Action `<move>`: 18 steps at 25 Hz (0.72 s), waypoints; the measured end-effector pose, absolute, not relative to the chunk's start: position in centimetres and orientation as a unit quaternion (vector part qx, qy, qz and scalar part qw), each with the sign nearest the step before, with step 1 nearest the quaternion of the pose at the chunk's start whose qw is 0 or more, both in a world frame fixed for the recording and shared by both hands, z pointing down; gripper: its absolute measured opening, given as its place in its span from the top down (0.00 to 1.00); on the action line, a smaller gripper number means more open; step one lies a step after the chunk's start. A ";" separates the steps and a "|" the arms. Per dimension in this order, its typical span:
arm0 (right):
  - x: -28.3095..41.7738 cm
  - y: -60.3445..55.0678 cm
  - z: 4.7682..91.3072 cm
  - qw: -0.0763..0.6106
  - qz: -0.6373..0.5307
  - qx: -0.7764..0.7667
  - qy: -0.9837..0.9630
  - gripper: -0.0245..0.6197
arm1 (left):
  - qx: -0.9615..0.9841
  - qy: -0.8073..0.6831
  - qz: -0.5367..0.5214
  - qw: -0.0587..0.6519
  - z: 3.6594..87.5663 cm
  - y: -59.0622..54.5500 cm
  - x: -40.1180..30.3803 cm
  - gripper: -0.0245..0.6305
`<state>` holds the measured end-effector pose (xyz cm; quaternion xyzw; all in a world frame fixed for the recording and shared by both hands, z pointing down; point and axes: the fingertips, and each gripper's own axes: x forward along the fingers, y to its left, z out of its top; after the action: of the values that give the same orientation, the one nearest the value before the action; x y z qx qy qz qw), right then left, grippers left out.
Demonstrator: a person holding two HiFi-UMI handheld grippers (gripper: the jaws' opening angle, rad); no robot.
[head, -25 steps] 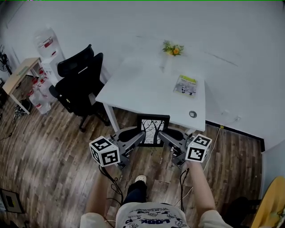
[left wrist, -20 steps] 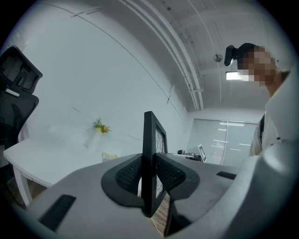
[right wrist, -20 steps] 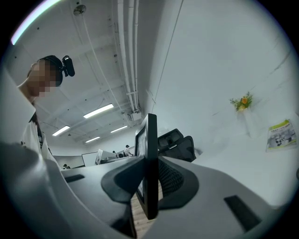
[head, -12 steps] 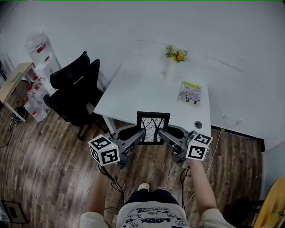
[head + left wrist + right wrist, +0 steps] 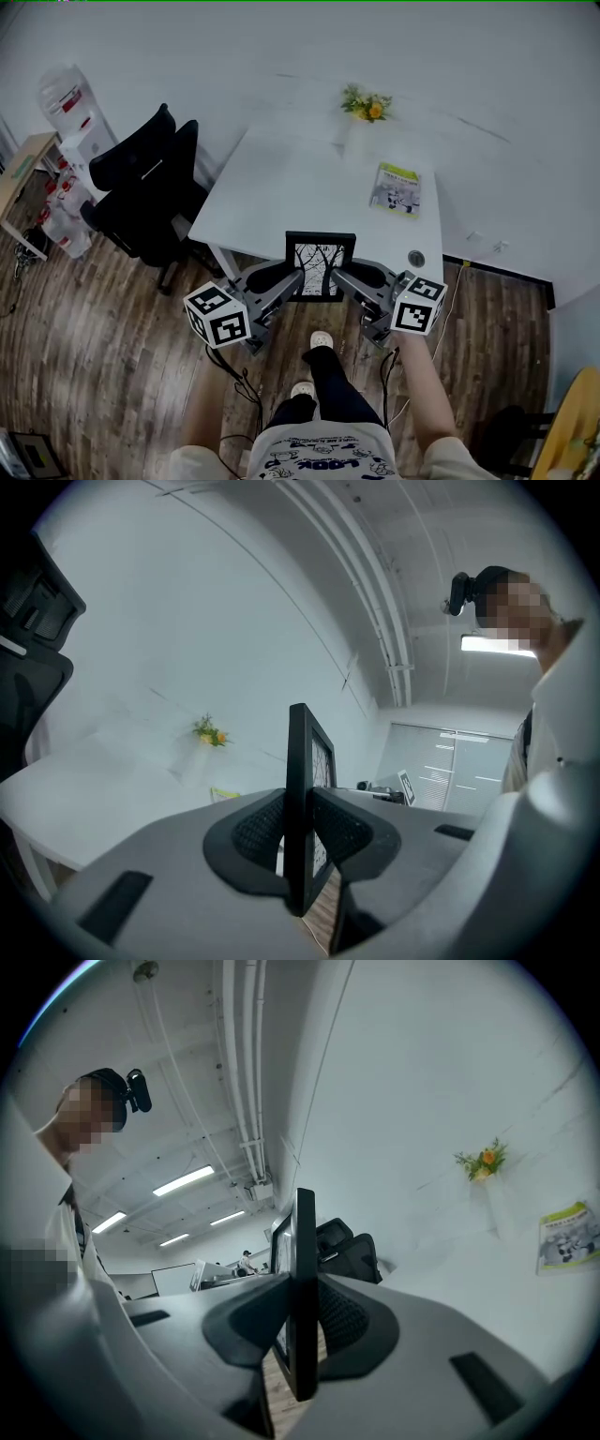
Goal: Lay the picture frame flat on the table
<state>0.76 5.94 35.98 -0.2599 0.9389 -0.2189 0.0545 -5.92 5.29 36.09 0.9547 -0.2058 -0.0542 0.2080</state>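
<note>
Right now the picture frame (image 5: pixel 320 267) is off the table, held in the air between the two grippers at the near edge of the white table (image 5: pixel 272 187). The left gripper (image 5: pixel 297 279) has its jaws clamped on the frame's left side, and its own view shows the black ribbed pads pressing on both faces of the thin black moulding. The right gripper (image 5: pixel 340 278) grips the opposite side the same way, pads tight against front and back. The frame stands roughly upright, with its print of bare branches facing the person. From the head view its top edge overlaps the tabletop's near edge and its lower part hangs over the wooden floor (image 5: pixel 112 309); whether it touches the table cannot be told.

The tabletop behind the frame is mostly bare. A green-and-white booklet (image 5: pixel 397 187) lies flat towards the far right, well apart from the frame. A pale vase (image 5: pixel 354 142) with yellow and orange flowers (image 5: pixel 365 103) stands at the far edge by the wall. A round cable hole (image 5: pixel 416 258) sits at the near right corner, just beside the right gripper's arm.

A black office chair (image 5: pixel 141 187) stands at the table's left side, close to its corner. Further left are a water dispenser (image 5: pixel 64 98) and a small wooden desk (image 5: pixel 19 173). The person's feet (image 5: pixel 322 339) show on the floor below the frame.
</note>
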 end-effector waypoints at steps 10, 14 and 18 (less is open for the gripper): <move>1.9 0.5 37.3 0.050 -0.228 -0.254 0.939 0.81 | 0.951 -0.214 -0.053 0.218 37.4 -0.1 -4.8 0.82; 2.9 -5.3 37.2 0.048 -0.230 -0.248 0.940 0.81 | 0.950 -0.221 -0.053 0.215 37.2 -5.8 -3.8 0.82; 2.9 -6.1 36.4 0.049 -0.214 -0.245 0.945 0.81 | 0.952 -0.222 -0.061 0.202 36.6 -6.6 -3.8 0.82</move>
<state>2.92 -6.15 36.45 -0.2447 0.9445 -0.2135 0.0489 -3.77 -6.60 36.62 0.9519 -0.2216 -0.0613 0.2024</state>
